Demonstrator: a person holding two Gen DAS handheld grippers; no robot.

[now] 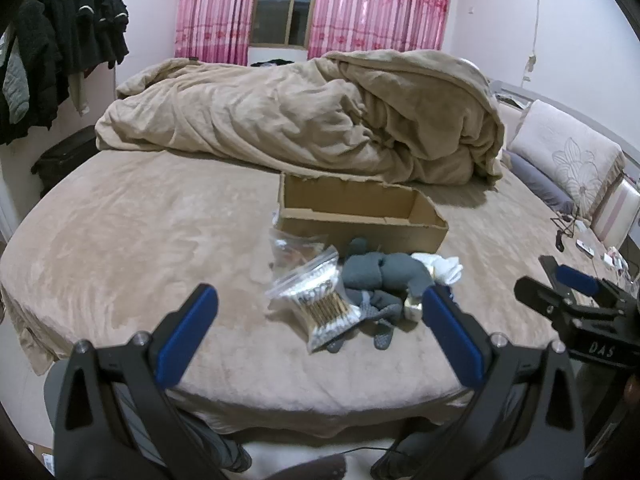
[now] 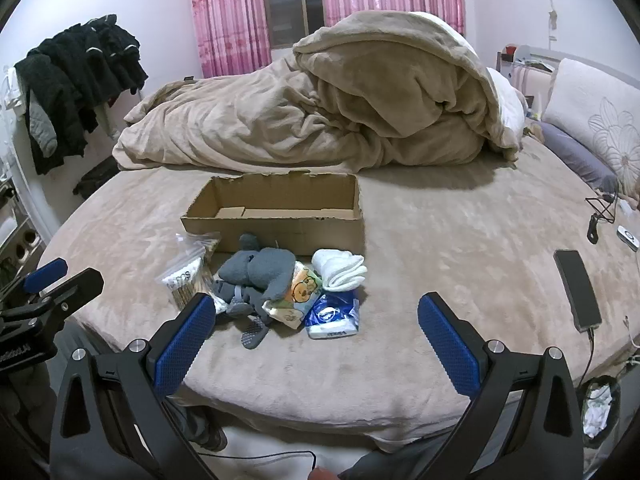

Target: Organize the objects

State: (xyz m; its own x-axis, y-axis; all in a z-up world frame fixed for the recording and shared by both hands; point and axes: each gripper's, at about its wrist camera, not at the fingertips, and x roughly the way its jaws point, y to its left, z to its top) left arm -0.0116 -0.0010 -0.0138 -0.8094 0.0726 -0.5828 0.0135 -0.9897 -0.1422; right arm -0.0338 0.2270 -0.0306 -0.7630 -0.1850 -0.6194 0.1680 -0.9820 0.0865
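Note:
An open, empty cardboard box (image 2: 276, 210) sits on the bed; it also shows in the left wrist view (image 1: 360, 216). In front of it lies a pile: a bag of cotton swabs (image 1: 320, 304) (image 2: 186, 278), grey socks (image 2: 256, 270) (image 1: 380, 276), white socks (image 2: 340, 268) (image 1: 438, 266), a cartoon tissue pack (image 2: 302, 290) and a blue tissue pack (image 2: 332, 316). My left gripper (image 1: 320, 336) is open and empty, just short of the pile. My right gripper (image 2: 314, 340) is open and empty, near the blue pack.
A bunched beige duvet (image 2: 320, 112) lies behind the box. A phone (image 2: 578, 290) on a cable, a remote (image 2: 628, 237) and pillows (image 2: 600, 120) are at the right. Dark clothes (image 2: 80, 80) hang at the left. The bed edge (image 2: 320, 420) is near me.

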